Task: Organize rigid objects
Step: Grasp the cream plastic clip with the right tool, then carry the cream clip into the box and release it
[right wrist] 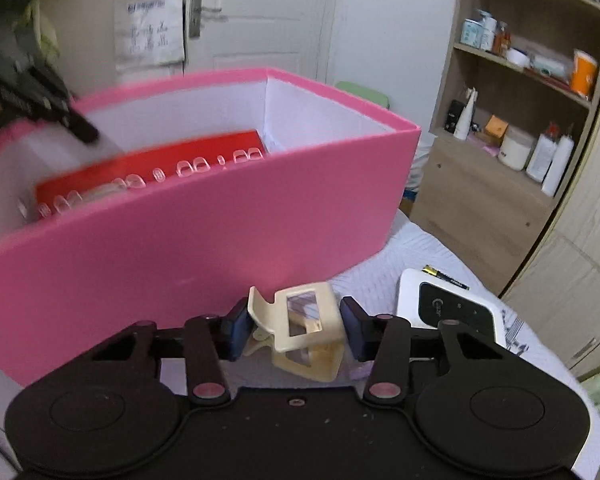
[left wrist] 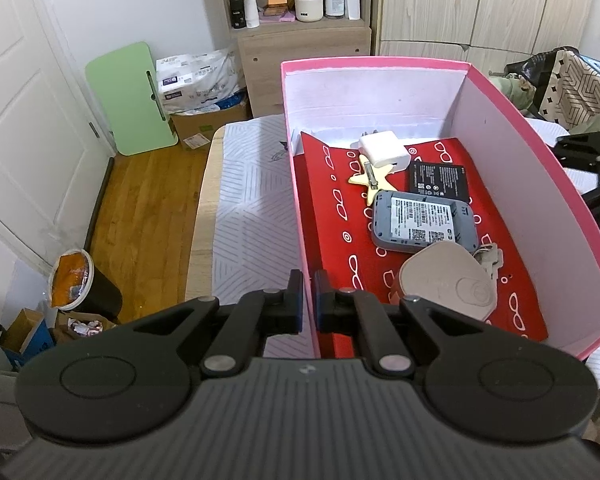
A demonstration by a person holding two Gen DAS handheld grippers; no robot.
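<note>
So one pink box [left wrist: 380, 65] sits on the patterned cloth [left wrist: 252, 184], and the left gripper [left wrist: 308, 300] is clamped on the box's near-left wall, one finger outside and one inside, pads [left wrist: 298, 300] pressed up against the thin wall; inside the box there's one red sheet [left wrist: 332, 216] with white doodles lining the floor, and on it I count five things going left to right-ish: one cream star-shaped clip [left wrist: 370, 180] with a metal bar running roughly front to back, one white charger plug [left wrist: 384, 151] with its prongs pointing toward the far wall, one grey pocket router [left wrist: 422, 222] lying label-up with its long axis running left-right and slightly skewed, one black battery [left wrist: 439, 180] flat behind it, long axis also left-right, and one beige rounded case [left wrist: 448, 284] nearest the camera with some keys [left wrist: 490, 258] poking out beside it; the right gripper [left wrist: 588, 172] shows at the far right, outside the box.

From the right wrist view, the right gripper [right wrist: 296, 328] is pinching one cream hair claw clip [right wrist: 300, 330] between its pads, clip's long axis lying across the fingers, just outside the box's near pink wall [right wrist: 180, 248]; to the right on the cloth lie one white pocket router [right wrist: 448, 308], face up, and one AA battery [right wrist: 446, 277] touching its far edge, pointing left-right.
</note>
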